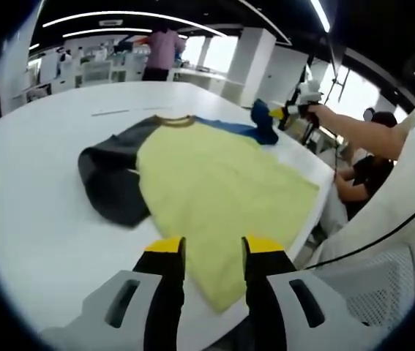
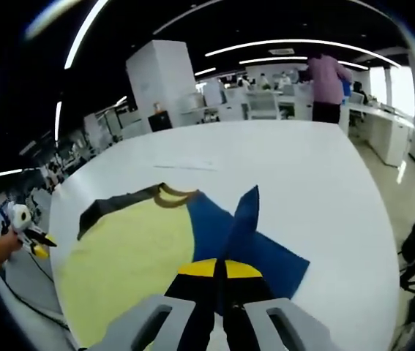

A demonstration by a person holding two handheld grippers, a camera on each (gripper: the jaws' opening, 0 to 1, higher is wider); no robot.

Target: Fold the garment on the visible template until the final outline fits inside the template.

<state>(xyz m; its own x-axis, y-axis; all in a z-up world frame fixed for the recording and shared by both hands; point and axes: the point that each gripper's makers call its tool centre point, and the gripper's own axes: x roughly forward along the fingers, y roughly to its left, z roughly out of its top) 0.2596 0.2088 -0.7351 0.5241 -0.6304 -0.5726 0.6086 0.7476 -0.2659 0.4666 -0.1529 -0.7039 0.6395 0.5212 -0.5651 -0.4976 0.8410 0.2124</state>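
Fabric looks light and limp: the raglan shirt [image 1: 214, 183] lies flat on the white worktop [image 1: 39, 219]. My left tongs [image 1: 208, 252] hover apart over its hem; my right tongs [image 2: 218, 272] pinch its blue sleeve [image 2: 245, 216], lifted beside the collar [image 2: 169, 195].

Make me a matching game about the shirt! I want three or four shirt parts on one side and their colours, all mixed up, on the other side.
Things:
1. the shirt's front panel
2. the sleeve pinched in the right gripper
3. the other sleeve, lying flat on the white table
4. the collar trim

Colours:
A. dark grey
B. brownish tan
C. yellow
D. blue

Right pairs: 1-C, 2-D, 3-A, 4-B
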